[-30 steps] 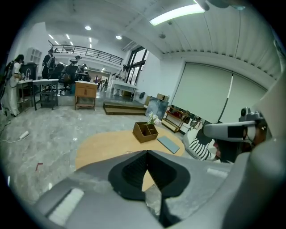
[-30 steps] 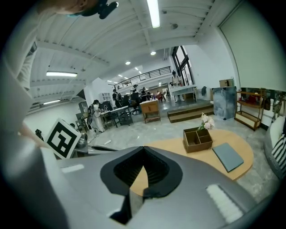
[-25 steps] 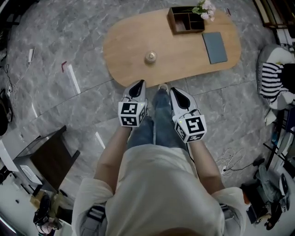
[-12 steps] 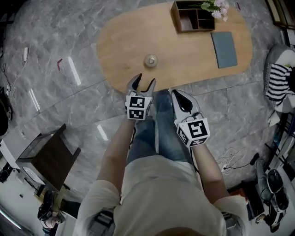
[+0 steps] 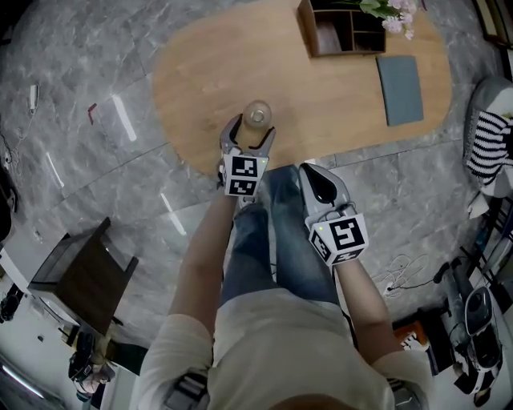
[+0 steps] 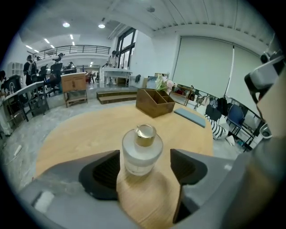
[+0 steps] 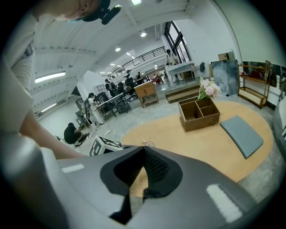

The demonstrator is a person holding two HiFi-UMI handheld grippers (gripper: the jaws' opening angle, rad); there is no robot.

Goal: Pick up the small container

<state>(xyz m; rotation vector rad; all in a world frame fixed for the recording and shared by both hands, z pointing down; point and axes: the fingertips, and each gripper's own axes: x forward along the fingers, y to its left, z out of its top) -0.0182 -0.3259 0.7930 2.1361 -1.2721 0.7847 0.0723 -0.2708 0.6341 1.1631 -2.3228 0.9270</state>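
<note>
The small container (image 5: pixel 256 114), a frosted round bottle with a gold cap, stands upright near the front edge of the oval wooden table (image 5: pixel 200 76). My left gripper (image 5: pixel 250 133) reaches over that edge with its jaws opening. In the left gripper view the container (image 6: pixel 142 150) stands between the two dark pads (image 6: pixel 105 172), with a gap on each side and no contact. My right gripper (image 5: pixel 315 173) hangs back over the person's jeans, short of the table, shut and empty. In its own view the right gripper (image 7: pixel 143 156) shows its pads (image 7: pixel 156 167) pressed together.
A wooden organiser box (image 5: pixel 346 30) with pink flowers (image 5: pixel 394 12) sits at the table's far right, and a grey pad (image 5: pixel 399 78) lies beside it. A striped cloth (image 5: pixel 486 148) is off the table's right end. A dark side table (image 5: pixel 80 280) stands on the marble floor at left.
My left gripper has moved forward from beside the knees to the table edge and gone from shut to wide, ending around the container. The right gripper has barely moved.
</note>
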